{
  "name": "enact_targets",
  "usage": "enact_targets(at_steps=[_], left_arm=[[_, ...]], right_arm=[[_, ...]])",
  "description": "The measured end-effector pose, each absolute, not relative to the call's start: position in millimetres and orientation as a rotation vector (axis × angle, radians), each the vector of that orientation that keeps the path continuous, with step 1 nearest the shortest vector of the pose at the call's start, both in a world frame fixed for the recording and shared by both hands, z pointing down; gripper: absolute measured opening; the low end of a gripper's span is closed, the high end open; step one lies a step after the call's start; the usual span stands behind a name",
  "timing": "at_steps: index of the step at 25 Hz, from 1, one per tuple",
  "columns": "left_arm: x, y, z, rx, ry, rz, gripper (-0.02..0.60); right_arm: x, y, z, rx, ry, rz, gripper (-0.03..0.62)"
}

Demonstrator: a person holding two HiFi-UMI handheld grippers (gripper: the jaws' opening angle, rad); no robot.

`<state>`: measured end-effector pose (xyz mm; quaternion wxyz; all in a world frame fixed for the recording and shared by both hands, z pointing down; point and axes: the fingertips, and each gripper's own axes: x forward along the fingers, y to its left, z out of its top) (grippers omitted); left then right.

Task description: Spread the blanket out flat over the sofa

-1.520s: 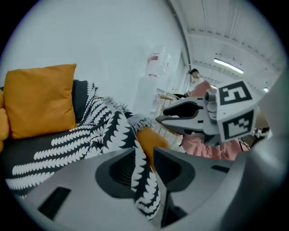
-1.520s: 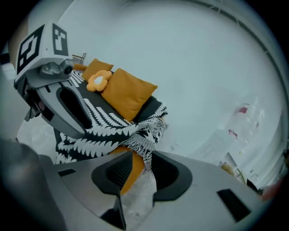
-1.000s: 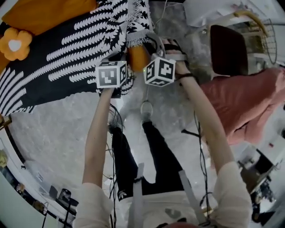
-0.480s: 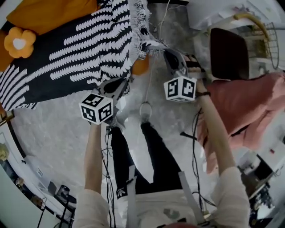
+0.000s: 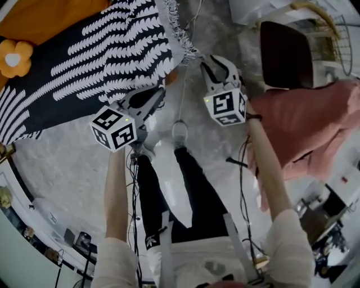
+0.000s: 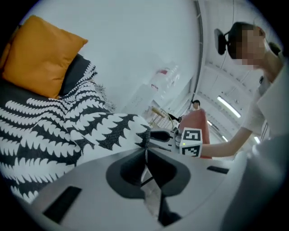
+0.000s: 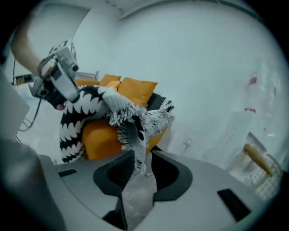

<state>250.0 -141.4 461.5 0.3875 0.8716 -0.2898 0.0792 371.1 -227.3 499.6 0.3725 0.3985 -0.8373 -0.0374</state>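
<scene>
A black-and-white patterned blanket (image 5: 101, 62) lies over the orange sofa (image 5: 50, 17) at the upper left. My left gripper (image 5: 154, 95) is at the blanket's near edge. In the left gripper view its jaws (image 6: 145, 151) are shut on that edge of the blanket (image 6: 58, 131). My right gripper (image 5: 218, 66) is beside the fringed corner (image 5: 188, 52), and its jaws are opening. In the right gripper view a strip of fringe (image 7: 135, 131) hangs loosely between its jaws (image 7: 143, 158), and the pads do not press on it.
A flower-shaped cushion (image 5: 12, 56) lies on the blanket at the far left. A pink cloth (image 5: 304, 129), a dark chair (image 5: 287, 53) and a wire basket (image 5: 332, 39) stand at the right. Cables (image 5: 242, 163) trail on the floor by the person's legs (image 5: 169, 185).
Both grippers drew back from the sofa and apart, pulling the folded corner out so the blanket lies wider. The right jaws loosened from the fringe.
</scene>
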Motion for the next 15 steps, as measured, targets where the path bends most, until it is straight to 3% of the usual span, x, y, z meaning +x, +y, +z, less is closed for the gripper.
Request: enact_targets(at_steps=[7, 10, 15], left_arm=[[205, -157, 418, 2.168, -0.871, 0.032, 0.016], [206, -168, 407, 2.217, -0.846, 0.079, 0.015], [197, -186, 391, 2.279, -0.846, 0.118, 0.015]], right_arm=[[306, -184, 502, 0.88, -2.415, 0.636, 0.095], [272, -175, 487, 0.772, -2.538, 0.788, 0.208], [224, -203, 467, 0.673, -2.679, 0.942, 0.229]])
